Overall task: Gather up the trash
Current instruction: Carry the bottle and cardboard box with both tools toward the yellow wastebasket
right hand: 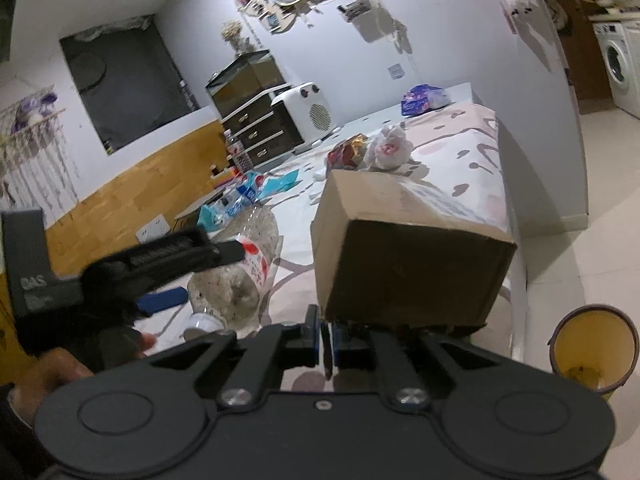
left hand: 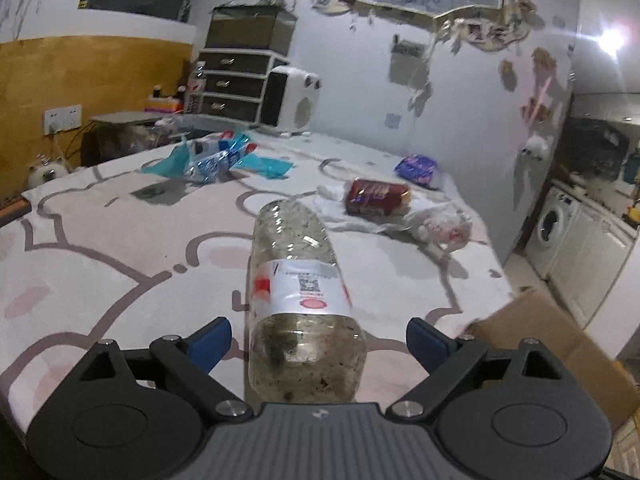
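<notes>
Left gripper (left hand: 318, 344) is gaping around clear dirty plastic bottle (left hand: 298, 280), unclamped; right gripper (right hand: 326, 340) is pinching brown cardboard box (right hand: 404, 252) at bed edge, steadying it for trash.

The right gripper (right hand: 329, 336) pinched the cardboard box's (right hand: 404, 248) lower edge above the bed (right hand: 460, 152) — beside it, the wide-open left gripper (right hand: 192, 276) flanked a dirty plastic bottle (right hand: 236, 276).

On the bed (left hand: 120, 240): bottle (left hand: 298, 280) dead centre, lengthwise. Wrapper pack (left hand: 376, 197) and crumpled bag (left hand: 440, 228) at 1 o'clock, bottle cluster (left hand: 216, 160) at 11, cardboard box (left hand: 560, 344) at 4. Heater (left hand: 292, 98) behind, 12 o'clock.
</notes>
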The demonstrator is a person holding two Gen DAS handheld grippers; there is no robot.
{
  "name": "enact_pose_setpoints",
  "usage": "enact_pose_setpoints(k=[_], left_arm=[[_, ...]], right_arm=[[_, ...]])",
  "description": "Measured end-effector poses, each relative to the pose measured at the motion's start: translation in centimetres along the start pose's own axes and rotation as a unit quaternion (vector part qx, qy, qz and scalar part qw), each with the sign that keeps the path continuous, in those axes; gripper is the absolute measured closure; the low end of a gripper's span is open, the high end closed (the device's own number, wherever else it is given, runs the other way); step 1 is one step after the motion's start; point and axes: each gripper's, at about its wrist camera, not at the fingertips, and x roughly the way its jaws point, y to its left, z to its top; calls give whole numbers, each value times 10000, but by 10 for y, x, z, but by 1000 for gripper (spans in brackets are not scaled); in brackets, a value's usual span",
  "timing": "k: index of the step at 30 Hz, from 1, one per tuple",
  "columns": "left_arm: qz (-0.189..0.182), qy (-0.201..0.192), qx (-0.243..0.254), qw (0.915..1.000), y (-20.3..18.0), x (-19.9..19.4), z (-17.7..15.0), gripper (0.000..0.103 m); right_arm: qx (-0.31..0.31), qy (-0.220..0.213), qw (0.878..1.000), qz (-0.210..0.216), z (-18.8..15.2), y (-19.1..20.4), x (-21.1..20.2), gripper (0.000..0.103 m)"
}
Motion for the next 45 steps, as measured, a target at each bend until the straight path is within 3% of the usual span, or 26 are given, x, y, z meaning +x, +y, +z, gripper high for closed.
enact_pose_setpoints(k=[4, 8, 11, 13, 15, 17, 30, 39, 45], left_arm=[[164, 62, -141, 9997, 0, 12, -1, 18], [215, 44, -263, 9994, 2, 17, -2, 35], [106, -24, -193, 9998, 4, 15, -4, 36], [40, -61, -196, 9998, 6, 12, -7, 37], [-16, -76, -180, 9998, 6, 8, -8, 37], [-64, -99, -143, 9998, 7, 3, -10, 37], [-463, -473, -209, 9976, 8, -42, -7, 37], [-792, -737, 3, 9941, -17, -67, 2, 37], [-1052, -691, 217, 9918, -50, -70, -1, 37]], right_arm=[[235, -102, 9997, -46, -1, -5, -4, 94], [344, -182, 9992, -46, -2, -4, -4, 91], [419, -304, 9986, -67, -1, -2, -3, 81], [396, -389, 9984, -131, 0, 0, -1, 80], [422, -388, 9982, -171, 1, 1, 4, 82], [412, -346, 9983, -225, 2, 1, 8, 97], [-933, -481, 9930, -544, 13, 24, -10, 100], [-1226, -836, 9868, -647, 24, 27, -40, 100], [-1159, -1013, 9836, -936, 32, 8, -66, 100]])
